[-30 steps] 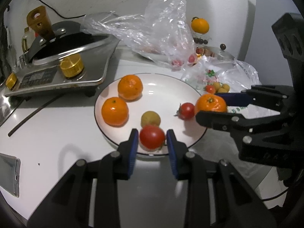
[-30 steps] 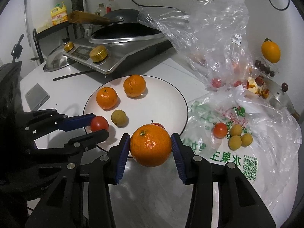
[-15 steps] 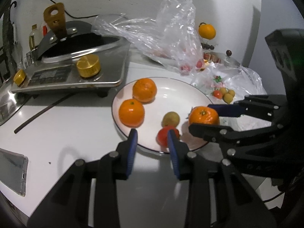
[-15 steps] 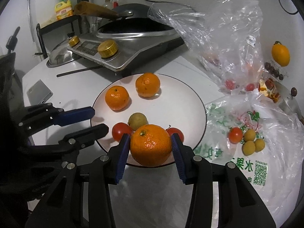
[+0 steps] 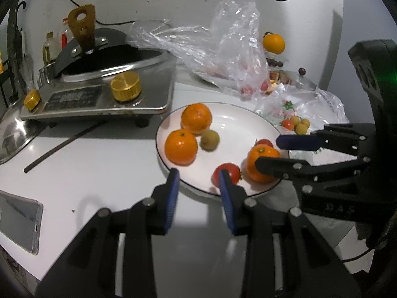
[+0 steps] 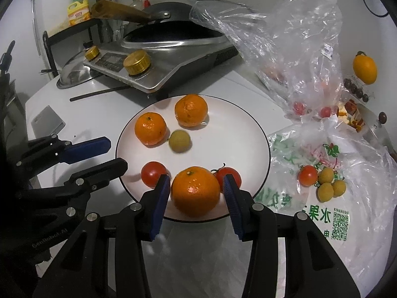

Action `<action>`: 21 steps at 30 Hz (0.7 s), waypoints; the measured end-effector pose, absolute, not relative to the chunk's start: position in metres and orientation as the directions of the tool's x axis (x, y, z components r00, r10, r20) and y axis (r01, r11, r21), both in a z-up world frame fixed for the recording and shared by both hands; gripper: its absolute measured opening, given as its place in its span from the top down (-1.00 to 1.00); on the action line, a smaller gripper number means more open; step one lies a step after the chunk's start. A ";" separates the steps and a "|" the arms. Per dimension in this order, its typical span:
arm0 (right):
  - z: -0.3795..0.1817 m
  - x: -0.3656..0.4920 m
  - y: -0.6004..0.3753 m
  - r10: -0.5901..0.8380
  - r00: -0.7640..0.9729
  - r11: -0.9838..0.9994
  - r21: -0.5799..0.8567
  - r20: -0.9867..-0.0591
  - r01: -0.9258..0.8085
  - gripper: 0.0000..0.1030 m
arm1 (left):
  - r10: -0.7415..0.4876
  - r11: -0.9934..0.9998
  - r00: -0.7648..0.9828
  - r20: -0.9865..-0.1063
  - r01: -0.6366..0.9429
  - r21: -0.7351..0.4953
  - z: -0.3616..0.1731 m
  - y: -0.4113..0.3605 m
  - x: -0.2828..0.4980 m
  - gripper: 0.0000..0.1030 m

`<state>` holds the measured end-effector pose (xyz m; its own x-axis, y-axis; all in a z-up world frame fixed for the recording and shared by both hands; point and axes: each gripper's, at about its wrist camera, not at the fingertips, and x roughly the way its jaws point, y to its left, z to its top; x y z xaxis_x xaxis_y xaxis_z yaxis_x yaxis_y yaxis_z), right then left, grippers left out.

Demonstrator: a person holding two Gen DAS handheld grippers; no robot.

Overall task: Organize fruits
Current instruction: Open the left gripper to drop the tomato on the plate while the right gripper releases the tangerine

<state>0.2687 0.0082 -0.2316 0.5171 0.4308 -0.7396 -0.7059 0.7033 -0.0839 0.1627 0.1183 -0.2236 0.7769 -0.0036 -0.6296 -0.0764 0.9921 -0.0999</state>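
Fingers of the right gripper (image 6: 196, 193) clamp a mandarin (image 6: 196, 191) at the near rim of the plate (image 6: 248, 129), low over it or just resting; I cannot tell which. Left gripper (image 5: 197, 183) stands open and empty, a tomato (image 5: 229, 171) just right of its right finger. Judged from here, the release goes straight down, between two tomatoes. Loose fruit lies on the bag (image 6: 320, 181) to the right, nearer the right hand.

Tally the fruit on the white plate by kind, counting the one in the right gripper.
Oranges: 3, two at the back, one between the right gripper's pads at the plate's front edge.
Tomatoes: 2.
Small yellow-green fruit: 1.
Total: 6
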 end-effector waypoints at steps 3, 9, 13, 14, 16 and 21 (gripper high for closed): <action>-0.229 0.266 0.004 0.433 0.521 0.705 -0.084 -0.736 -0.704 0.09 | -0.002 0.993 0.778 -0.629 -0.072 -0.092 -0.221 0.114 0.163 0.32; -0.222 0.262 -0.012 0.436 0.535 0.718 -0.078 -0.723 -0.691 0.09 | 0.006 0.995 0.778 -0.628 -0.066 -0.073 -0.216 0.102 0.163 0.31; -0.218 0.262 -0.026 0.437 0.547 0.732 -0.072 -0.714 -0.678 0.09 | 0.011 0.996 0.778 -0.628 -0.061 -0.058 -0.211 0.093 0.164 0.31; -0.216 0.262 -0.030 0.437 0.551 0.735 -0.071 -0.711 -0.674 0.09 | 0.011 0.997 0.777 -0.629 -0.059 -0.055 -0.211 0.091 0.165 0.31; -0.215 0.262 -0.037 0.435 0.557 0.741 -0.069 -0.708 -0.668 0.09 | 0.009 0.998 0.775 -0.632 -0.051 -0.048 -0.209 0.087 0.165 0.30; -0.210 0.263 -0.056 0.428 0.571 0.759 -0.064 -0.700 -0.648 0.09 | 0.009 0.998 0.780 -0.626 -0.041 -0.037 -0.202 0.076 0.168 -0.17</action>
<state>0.2632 -0.0558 -0.2102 0.5714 0.4279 -0.7003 -0.6476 0.7593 -0.0645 0.1685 0.0760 -0.2018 0.7801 0.0087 -0.6256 -0.0409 0.9985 -0.0371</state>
